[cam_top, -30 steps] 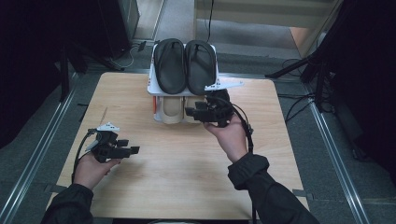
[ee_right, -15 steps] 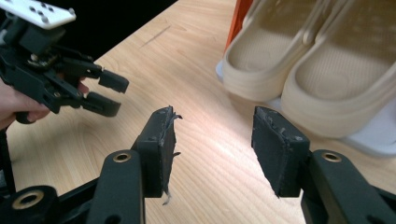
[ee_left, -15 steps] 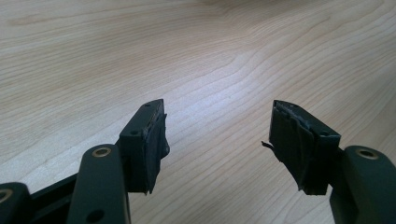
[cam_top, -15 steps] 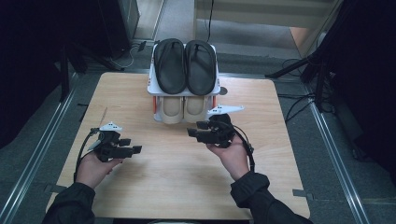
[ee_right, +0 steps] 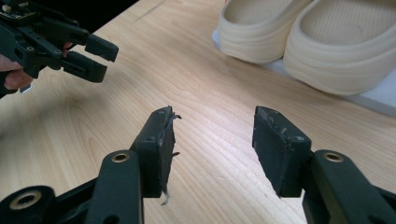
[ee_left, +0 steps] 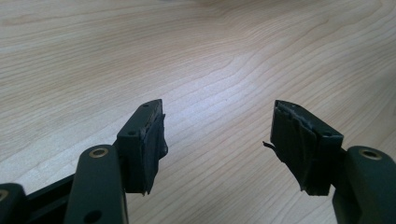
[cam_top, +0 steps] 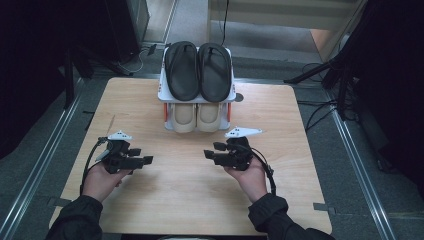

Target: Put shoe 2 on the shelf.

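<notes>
A pair of black sandals (cam_top: 199, 70) lies on the top shelf of a small white shoe rack (cam_top: 162, 94) at the back middle of the wooden table (cam_top: 190, 200). Below them, a pair of cream slippers (cam_top: 196, 116) sits on the lower shelf; the right gripper view has the slippers (ee_right: 317, 37) close ahead at upper right. My right gripper (cam_top: 212, 150) hovers low in front of the rack, pointing left, open with nothing between its jaws (ee_right: 212, 135). My left gripper (cam_top: 142, 156) is held at the left, pointing right, also open and empty (ee_left: 217, 135), above bare wood.
The table stands on a grey floor with metal rails along both sides. Cables and a dark stand leg (cam_top: 320, 75) lie beyond the right back corner. Bare wood stretches between the two grippers and toward the front edge.
My right hand has drawn back from the rack's lower shelf toward the person and sunk lower over the table. The left hand has stayed put.
</notes>
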Tool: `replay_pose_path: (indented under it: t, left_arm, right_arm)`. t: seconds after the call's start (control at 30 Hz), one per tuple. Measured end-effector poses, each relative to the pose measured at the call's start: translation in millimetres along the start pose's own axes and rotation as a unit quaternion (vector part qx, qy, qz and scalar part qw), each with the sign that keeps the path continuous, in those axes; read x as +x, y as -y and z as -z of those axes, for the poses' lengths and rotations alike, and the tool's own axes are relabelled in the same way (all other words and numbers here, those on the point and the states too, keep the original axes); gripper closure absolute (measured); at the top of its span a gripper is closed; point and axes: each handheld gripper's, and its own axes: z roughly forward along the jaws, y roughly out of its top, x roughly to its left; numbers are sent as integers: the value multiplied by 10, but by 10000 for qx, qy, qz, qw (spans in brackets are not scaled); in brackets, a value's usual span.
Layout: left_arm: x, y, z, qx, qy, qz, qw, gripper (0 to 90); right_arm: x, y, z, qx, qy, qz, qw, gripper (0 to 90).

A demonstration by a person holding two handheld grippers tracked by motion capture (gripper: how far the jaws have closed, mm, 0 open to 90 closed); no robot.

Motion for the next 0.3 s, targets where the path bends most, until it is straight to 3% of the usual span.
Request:
replay_pose_path:
  t: [0.13,0.2,0.3]
  left_arm:
    - [-19,-1,-19,28,123,-3,9999,336]
    - [-48,1,-36,-22,91,72,9999,307]
    - [-68,4,-56,-5,112,10,9999,271]
  right_arm:
    - [-13,57,-14,24,7,-3,10000,465]
    - [-26,84,-32,120,54,54,9999,453]
    - [-22,108,-43,174,118,230,9995,453]
